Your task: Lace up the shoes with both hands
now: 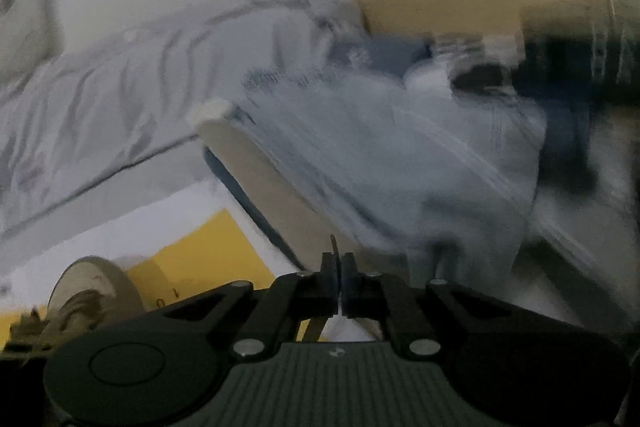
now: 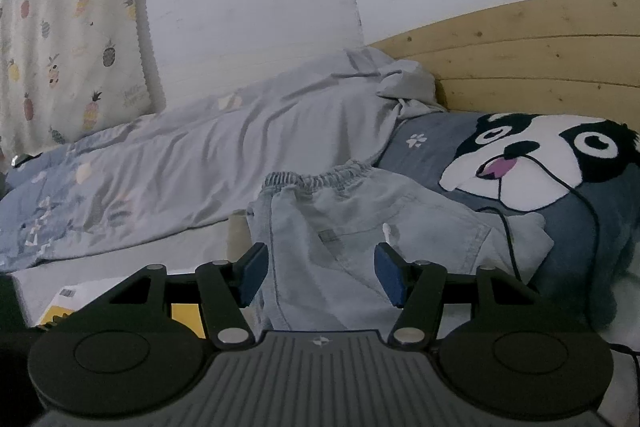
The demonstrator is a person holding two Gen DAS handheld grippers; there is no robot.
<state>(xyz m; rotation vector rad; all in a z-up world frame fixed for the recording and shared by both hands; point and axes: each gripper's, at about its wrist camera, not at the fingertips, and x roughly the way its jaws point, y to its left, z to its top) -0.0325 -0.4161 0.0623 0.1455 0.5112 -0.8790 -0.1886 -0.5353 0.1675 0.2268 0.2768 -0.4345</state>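
Note:
The left wrist view is badly blurred. My left gripper [image 1: 339, 267] is shut, and a thin dark strip [image 1: 333, 246], possibly a lace end, pokes up from between its pads and continues below them. Ahead of it lies a pale beige band with a dark blue edge [image 1: 264, 171], maybe a shoe sole; I cannot tell for sure. My right gripper [image 2: 322, 275] stands open with blue pads [image 2: 252, 273] spread over light denim jeans [image 2: 340, 211], gripping nothing. A small white tip [image 2: 386, 230] sticks up by its right finger. No shoe is plainly visible in the right wrist view.
All this lies on a bed with a grey duvet [image 2: 200, 147], a dog-face pillow [image 2: 520, 163] and a wooden headboard [image 2: 520, 59]. A yellow and white sheet [image 1: 200, 259] and a tape roll [image 1: 92, 291] sit at the near left. A pineapple-print cloth [image 2: 68, 27] hangs on the wall.

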